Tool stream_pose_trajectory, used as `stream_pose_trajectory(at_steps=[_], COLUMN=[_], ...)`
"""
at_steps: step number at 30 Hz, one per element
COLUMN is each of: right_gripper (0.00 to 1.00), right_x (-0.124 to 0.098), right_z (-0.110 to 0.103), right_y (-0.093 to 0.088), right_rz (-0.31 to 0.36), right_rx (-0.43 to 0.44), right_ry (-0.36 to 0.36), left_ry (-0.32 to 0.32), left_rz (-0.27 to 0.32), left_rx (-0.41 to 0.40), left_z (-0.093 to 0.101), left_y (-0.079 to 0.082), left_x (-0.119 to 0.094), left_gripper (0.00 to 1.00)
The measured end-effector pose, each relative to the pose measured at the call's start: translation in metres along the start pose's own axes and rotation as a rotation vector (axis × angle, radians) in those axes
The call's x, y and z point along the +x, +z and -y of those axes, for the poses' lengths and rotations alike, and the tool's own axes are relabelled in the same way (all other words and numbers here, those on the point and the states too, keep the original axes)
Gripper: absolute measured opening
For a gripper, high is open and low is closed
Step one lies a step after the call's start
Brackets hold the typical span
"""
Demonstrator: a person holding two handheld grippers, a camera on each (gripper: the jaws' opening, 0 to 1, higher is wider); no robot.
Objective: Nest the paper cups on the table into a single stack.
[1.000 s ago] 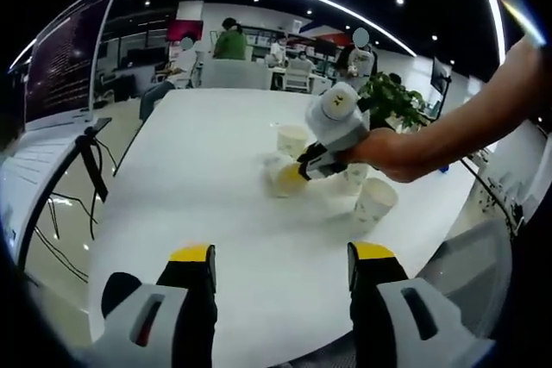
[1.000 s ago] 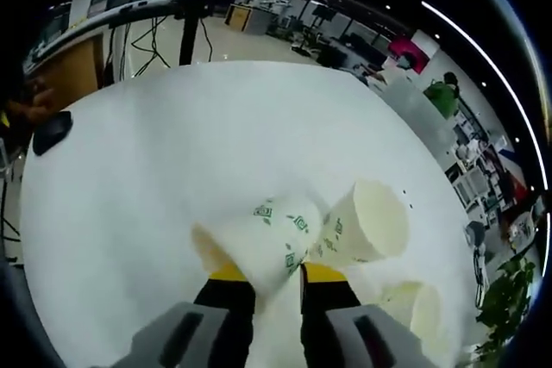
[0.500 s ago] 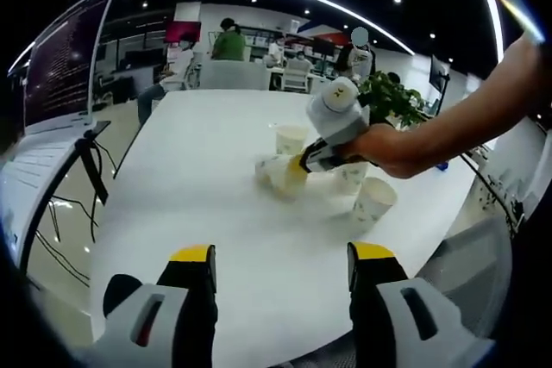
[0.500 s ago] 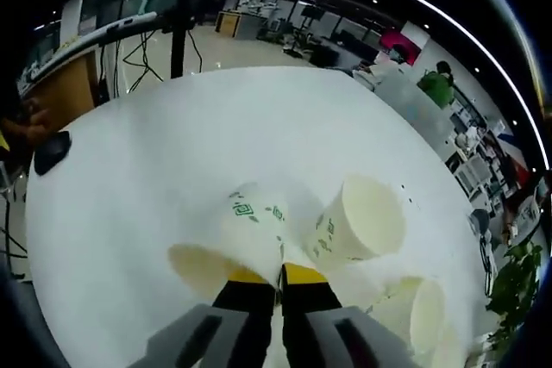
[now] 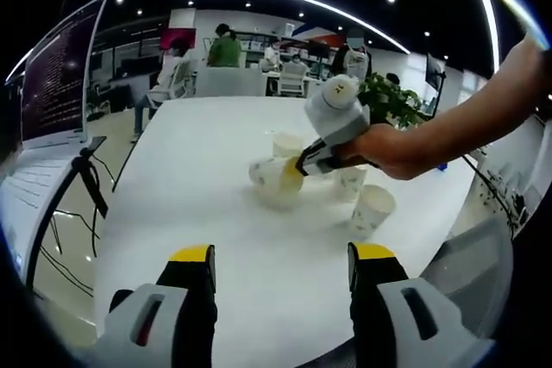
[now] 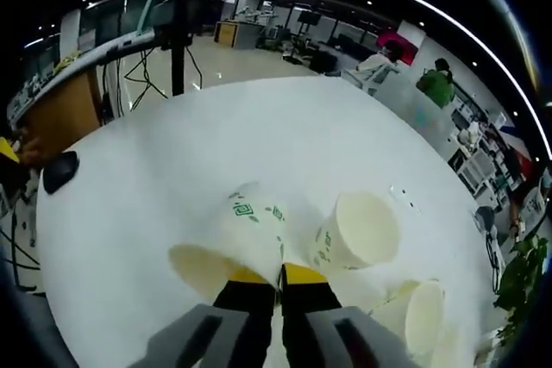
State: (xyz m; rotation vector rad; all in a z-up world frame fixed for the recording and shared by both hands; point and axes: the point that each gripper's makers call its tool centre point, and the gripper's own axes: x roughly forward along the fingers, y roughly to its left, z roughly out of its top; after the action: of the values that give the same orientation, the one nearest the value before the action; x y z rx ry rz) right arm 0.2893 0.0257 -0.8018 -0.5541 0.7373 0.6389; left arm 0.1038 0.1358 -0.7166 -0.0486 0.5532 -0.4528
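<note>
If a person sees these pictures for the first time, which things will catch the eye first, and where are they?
The right gripper, in the middle of the white table, is shut on the rim of a paper cup lying tilted on its side. Just beside it stands another cup with its mouth open upward. In the left gripper view, the left gripper hangs open at the table's near edge, apart from the cups.

Probably open-plan office: monitor (image 5: pixel 60 71), desks (image 5: pixel 228 81), seated people (image 5: pixel 226 47), ceiling lights (image 5: pixel 285 2).

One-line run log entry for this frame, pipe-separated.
right gripper: shut on white paper cup, tipped sideways | left gripper: open, idle | other cups: unstacked | white table
</note>
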Motion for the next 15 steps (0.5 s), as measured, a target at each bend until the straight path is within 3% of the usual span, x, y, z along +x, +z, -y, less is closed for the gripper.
stream_pose_trajectory(at_steps=[13, 15], right_gripper=[0.00, 0.00], right_x=[-0.028, -0.024], right_z=[-0.005, -0.006], right_y=[0.008, 0.007], right_rz=[0.034, 0.035], right_rx=[-0.012, -0.019], right_ry=[0.030, 0.036], left_ry=[-0.022, -0.026], left_rz=[0.009, 0.007], left_rx=[0.019, 0.022], left_z=[0.013, 0.014], left_y=[0.007, 0.006], left_x=[0.005, 0.006], left_gripper=[0.61, 0.61])
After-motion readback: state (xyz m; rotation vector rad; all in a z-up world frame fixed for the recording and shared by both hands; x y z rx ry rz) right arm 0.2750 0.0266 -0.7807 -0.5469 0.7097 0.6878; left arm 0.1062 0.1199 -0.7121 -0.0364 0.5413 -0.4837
